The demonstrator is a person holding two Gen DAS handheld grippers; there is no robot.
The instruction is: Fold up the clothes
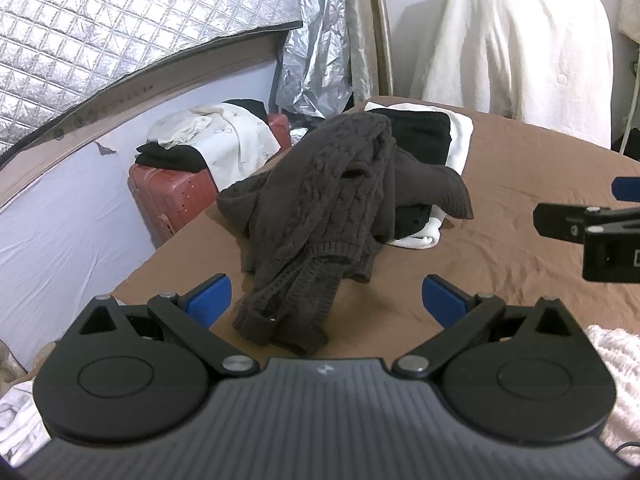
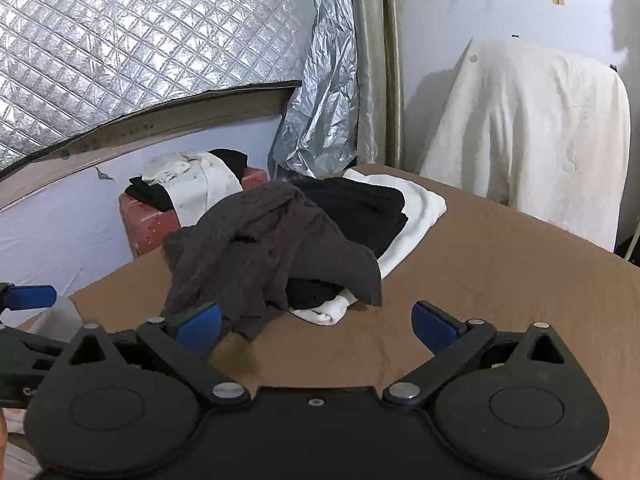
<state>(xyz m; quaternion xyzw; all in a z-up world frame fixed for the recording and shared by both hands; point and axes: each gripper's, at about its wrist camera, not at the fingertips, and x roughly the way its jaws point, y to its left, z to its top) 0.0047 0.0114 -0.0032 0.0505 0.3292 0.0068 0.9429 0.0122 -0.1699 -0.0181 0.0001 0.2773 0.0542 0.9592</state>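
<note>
1. Broadly, the work surface is a bed with a brown sheet (image 1: 500, 208); the near stretch of it in front of the heap lies bare and, in my judgement, is the proper place to spread a garment flat before folding.
2. On the bed's far-left part sits the task's thing: a crumpled dark brown cable-knit sweater (image 1: 320, 200), draped over a folded black garment (image 1: 420, 132) and a folded white garment (image 1: 460, 136). One knitted end trails towards the left wrist camera.
3. Step in hand, as judged: taking the sweater off the stack. It should be lifted clear so the folded pieces beneath are not dragged out of shape.
4. Left hand-held gripper (image 1: 326, 300) stands at full spread, empty, its blue pads either side of the trailing knit and not pressing it. Advise closing on the ribbed hem, a single layer if possible.
5. Right hand-held gripper (image 2: 316, 322) is likewise wide and empty, near the sweater's right flap. Advise it take a second hem point well apart from the left, so the knit hangs open.
6. Risk noted: bulky loose knit may bunch between pads.
</note>
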